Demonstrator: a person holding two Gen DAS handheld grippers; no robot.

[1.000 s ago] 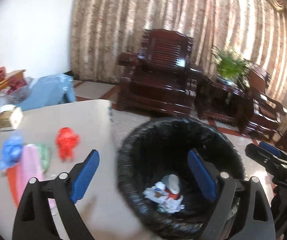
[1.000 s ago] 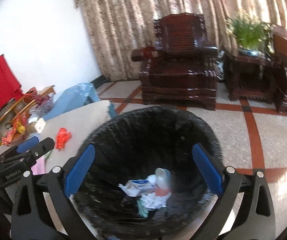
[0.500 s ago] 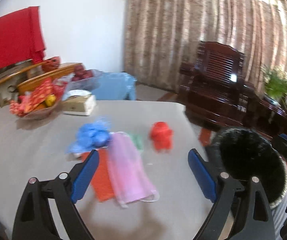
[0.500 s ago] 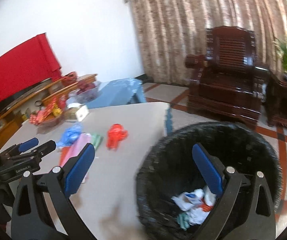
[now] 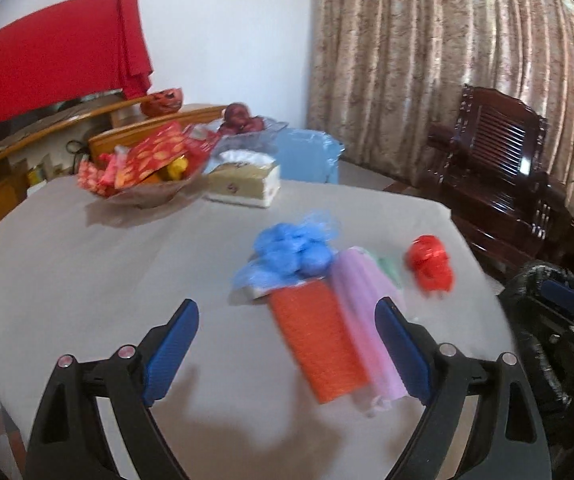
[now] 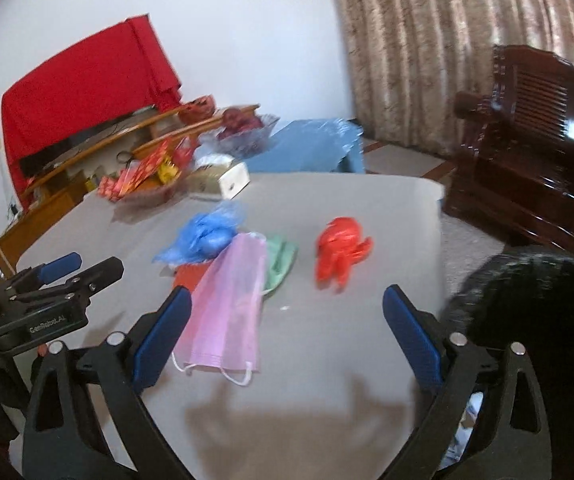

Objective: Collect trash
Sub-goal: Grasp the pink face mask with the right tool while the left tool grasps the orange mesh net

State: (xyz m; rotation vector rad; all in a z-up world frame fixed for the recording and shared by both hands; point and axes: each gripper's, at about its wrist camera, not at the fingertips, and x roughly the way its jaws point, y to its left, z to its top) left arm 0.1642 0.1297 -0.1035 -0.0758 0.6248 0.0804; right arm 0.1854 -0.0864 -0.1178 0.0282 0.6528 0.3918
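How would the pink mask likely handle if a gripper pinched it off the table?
The pink mask lies flat and thin on the table, so it probably droops when lifted. It looks light; a push would likely slide it. Its ear loops stick out loose and might snag.

Soft daylight through curtains, motion blur, fisheye-warped edges.

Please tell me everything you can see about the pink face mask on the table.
The pink face mask is a thin, pleated rectangle that looks like soft non-woven fabric, with white ear loops at its near end. It lies flat on the grey table, unheld. Its far end overlaps a green mask. An orange mask lies alongside, touching it, and crumpled blue plastic sits just behind it.
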